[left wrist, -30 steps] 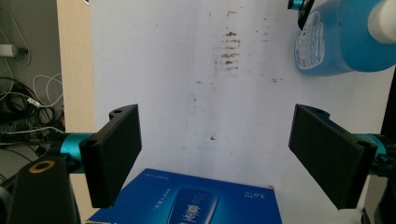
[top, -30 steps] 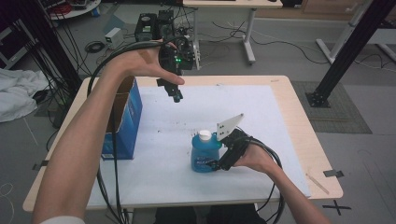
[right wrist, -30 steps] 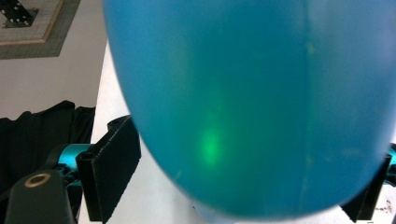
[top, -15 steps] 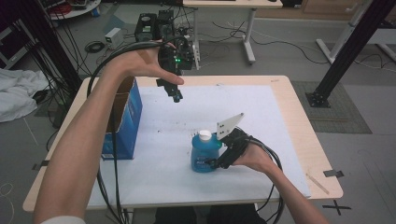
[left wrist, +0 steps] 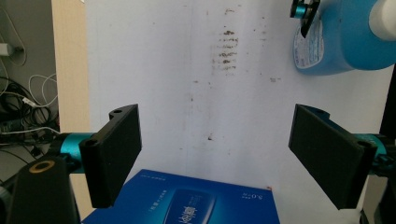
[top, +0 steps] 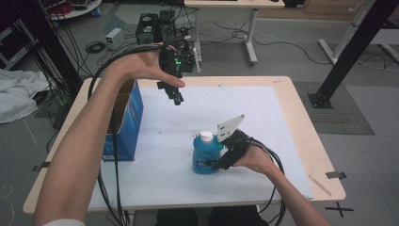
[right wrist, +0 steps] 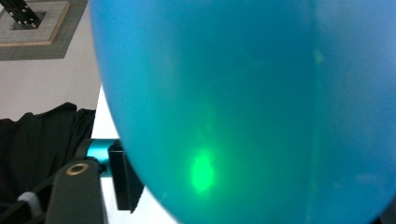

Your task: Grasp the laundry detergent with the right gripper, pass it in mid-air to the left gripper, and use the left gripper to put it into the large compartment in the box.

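A person is closing the right gripper [top: 217,163] around a blue bottle [top: 205,154] with a white cap, which is standing upright near the front middle of the white-covered table [top: 263,122]. The jaws have just been closing with the bottle between them; in the right gripper view the blue body [right wrist: 243,107] is crowding the lens and one black pad [right wrist: 125,179] is sitting at its flank, though whether the pads are already pressing cannot be told from these frames.

The left gripper [top: 175,96] is hanging above the far side of the table, its jaws standing wide apart with nothing between them, beside the open blue cardboard box [top: 124,120] at the left edge. From the left gripper view, the bottle [left wrist: 345,39] is lying well ahead and the box's printed face [left wrist: 187,200] just below.

Doing this step well likely means squeezing squarely across the bottle's lower body, below the shoulder, and firmly enough that the smooth, rounded plastic does not twist or slip out when lifted.
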A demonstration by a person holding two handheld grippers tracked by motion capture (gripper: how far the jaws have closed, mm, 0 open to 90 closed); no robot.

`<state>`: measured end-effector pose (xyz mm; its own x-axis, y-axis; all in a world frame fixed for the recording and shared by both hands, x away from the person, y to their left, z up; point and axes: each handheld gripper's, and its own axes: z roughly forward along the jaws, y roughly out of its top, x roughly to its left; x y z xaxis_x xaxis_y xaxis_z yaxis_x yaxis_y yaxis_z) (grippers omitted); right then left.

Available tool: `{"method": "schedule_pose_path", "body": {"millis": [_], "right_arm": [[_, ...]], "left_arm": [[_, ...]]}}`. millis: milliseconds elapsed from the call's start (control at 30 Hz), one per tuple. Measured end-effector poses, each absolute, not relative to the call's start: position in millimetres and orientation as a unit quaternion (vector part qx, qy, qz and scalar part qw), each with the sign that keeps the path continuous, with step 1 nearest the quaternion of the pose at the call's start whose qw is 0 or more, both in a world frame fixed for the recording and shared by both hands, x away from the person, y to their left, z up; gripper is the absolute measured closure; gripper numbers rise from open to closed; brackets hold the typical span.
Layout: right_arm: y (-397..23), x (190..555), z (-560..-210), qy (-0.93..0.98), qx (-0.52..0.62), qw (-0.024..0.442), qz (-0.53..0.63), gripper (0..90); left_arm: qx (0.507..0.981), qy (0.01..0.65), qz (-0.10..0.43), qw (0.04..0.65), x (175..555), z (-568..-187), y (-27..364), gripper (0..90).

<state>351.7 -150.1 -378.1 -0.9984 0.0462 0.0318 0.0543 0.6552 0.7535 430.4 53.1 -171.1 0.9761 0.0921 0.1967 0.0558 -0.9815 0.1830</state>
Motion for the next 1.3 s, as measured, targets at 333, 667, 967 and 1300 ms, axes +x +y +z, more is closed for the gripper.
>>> {"method": "schedule_pose_path", "body": {"millis": [333,667,967,1300], "right_arm": [[-149.1,350.6,-377.7,-0.908,-0.02,-0.004,-0.418,34.6],[-150.4,352.3,-377.2,-0.903,-0.021,0.004,-0.43,41.6],[-152.0,353.7,-377.5,-0.901,-0.021,0.011,-0.434,44.9],[-152.2,352.4,-377.0,-0.901,-0.022,0.009,-0.434,46.2]], "left_arm": [[0.99,0.036,0.102,0.089,429.3,-173.2,52.6,17.3],[0.99,0.037,0.104,0.091,427.8,-173.2,53.0,17.3],[0.99,0.036,0.105,0.091,426.0,-173.5,53.4,17.3],[0.989,0.038,0.104,0.096,423.9,-172.3,55.9,17.3]]}}
